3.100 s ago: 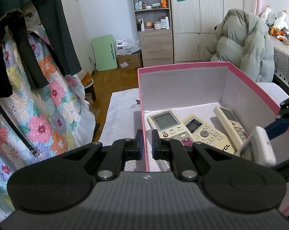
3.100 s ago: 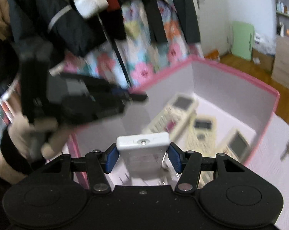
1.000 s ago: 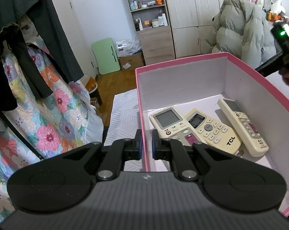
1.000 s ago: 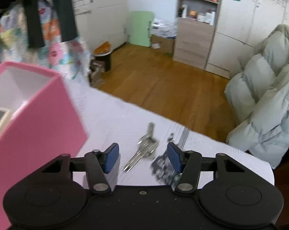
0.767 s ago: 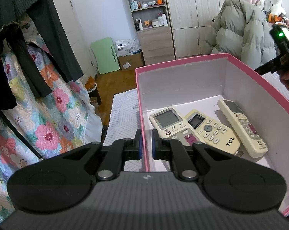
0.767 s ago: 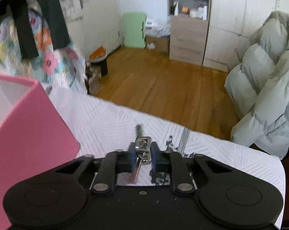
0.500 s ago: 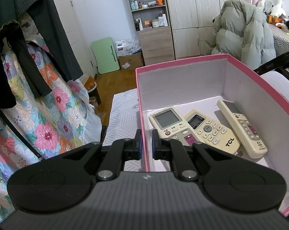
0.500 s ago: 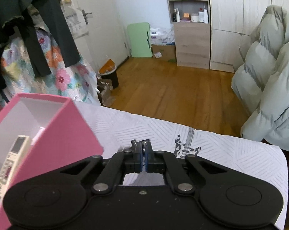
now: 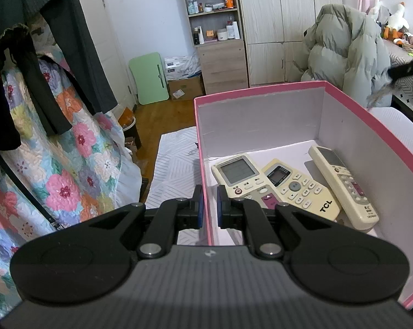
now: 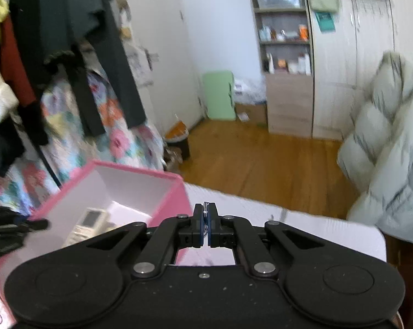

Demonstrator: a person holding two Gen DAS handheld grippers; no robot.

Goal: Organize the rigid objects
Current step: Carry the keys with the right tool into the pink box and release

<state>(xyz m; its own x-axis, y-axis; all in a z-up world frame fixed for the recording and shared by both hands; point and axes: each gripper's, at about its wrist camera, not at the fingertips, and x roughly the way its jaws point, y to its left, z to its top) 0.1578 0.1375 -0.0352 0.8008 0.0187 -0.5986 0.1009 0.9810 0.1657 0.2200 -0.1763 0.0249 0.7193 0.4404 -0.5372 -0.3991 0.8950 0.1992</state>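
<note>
A pink box stands on the white table, and my left gripper is shut on its left wall. Three cream remote controls lie side by side on the box floor. My right gripper is shut on a bunch of keys, of which only a thin metal edge shows between the blue pads. It is held above the table just right of the pink box. The right gripper also shows as a dark blur at the right edge of the left wrist view.
The white patterned table cover stretches behind the box. A clothes rack with dark garments and a floral quilt stands to the left. A grey puffer coat hangs at the back right. Wardrobe and shelves line the far wall.
My right gripper dropped a white remote, swung to the keys on the table, shut on them and lifted them back towards the box. My left gripper has kept its hold on the box wall.
</note>
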